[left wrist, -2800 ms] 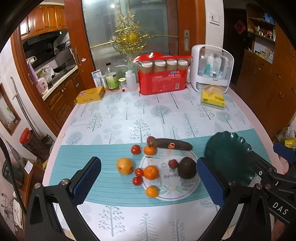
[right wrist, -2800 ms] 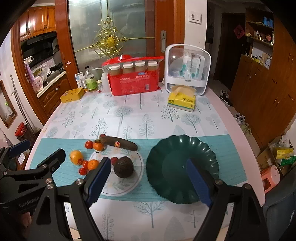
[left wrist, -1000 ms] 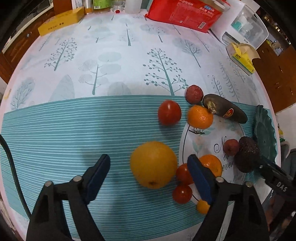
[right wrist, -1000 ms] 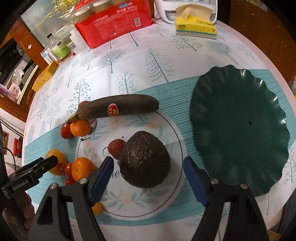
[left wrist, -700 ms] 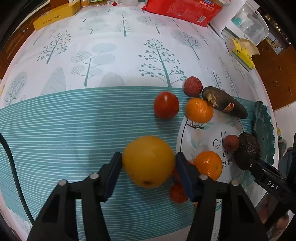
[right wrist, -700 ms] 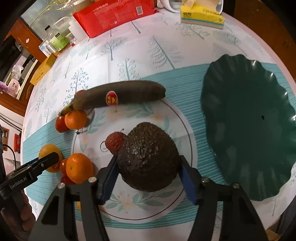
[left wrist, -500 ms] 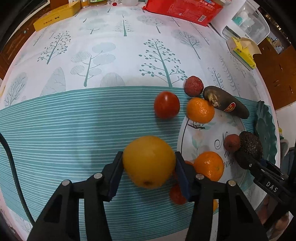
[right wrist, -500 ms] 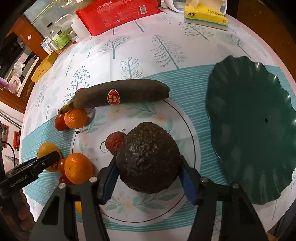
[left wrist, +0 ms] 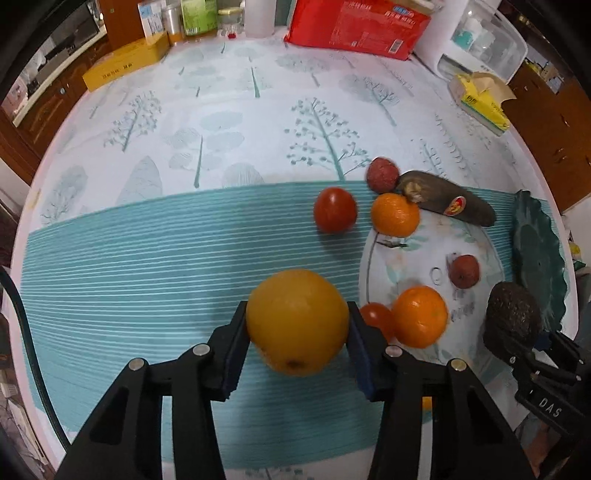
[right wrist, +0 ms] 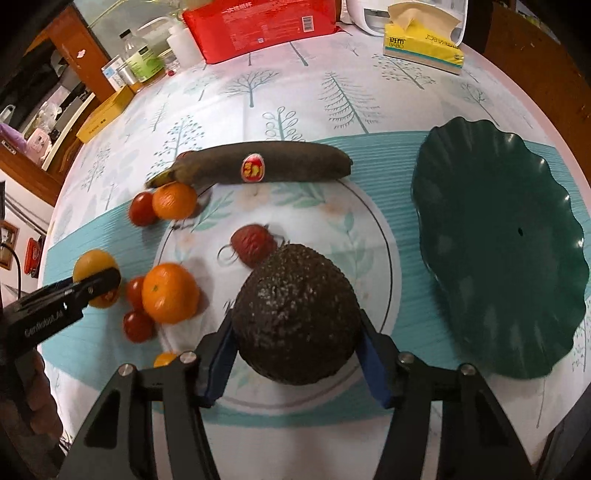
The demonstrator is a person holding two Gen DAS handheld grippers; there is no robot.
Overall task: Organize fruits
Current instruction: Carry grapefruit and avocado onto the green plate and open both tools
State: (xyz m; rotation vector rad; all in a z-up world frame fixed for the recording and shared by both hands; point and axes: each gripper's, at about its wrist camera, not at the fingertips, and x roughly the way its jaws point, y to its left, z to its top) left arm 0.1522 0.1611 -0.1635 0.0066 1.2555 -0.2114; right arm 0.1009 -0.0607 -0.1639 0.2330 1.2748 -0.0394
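Observation:
My left gripper (left wrist: 295,339) is shut on a large yellow-orange orange (left wrist: 297,321) over the teal striped cloth, left of the white floral plate (left wrist: 424,254). My right gripper (right wrist: 297,339) is shut on a dark avocado (right wrist: 297,314) above the white plate (right wrist: 351,229). On or beside the plate lie tangerines (right wrist: 170,291), small tomatoes (right wrist: 142,208), a lychee (right wrist: 253,242) and a dark overripe banana (right wrist: 266,162). An empty dark green scalloped plate (right wrist: 498,240) sits to the right.
At the table's far edge stand a red package (right wrist: 266,26), bottles (right wrist: 142,59), a yellow box (right wrist: 105,114), a yellow tissue box (right wrist: 423,46) and a white organiser (left wrist: 480,40). Wooden cabinets surround the table.
Both grippers came down to the fruit and closed: the left on the orange, the right on the avocado. Both fruits now look slightly lifted.

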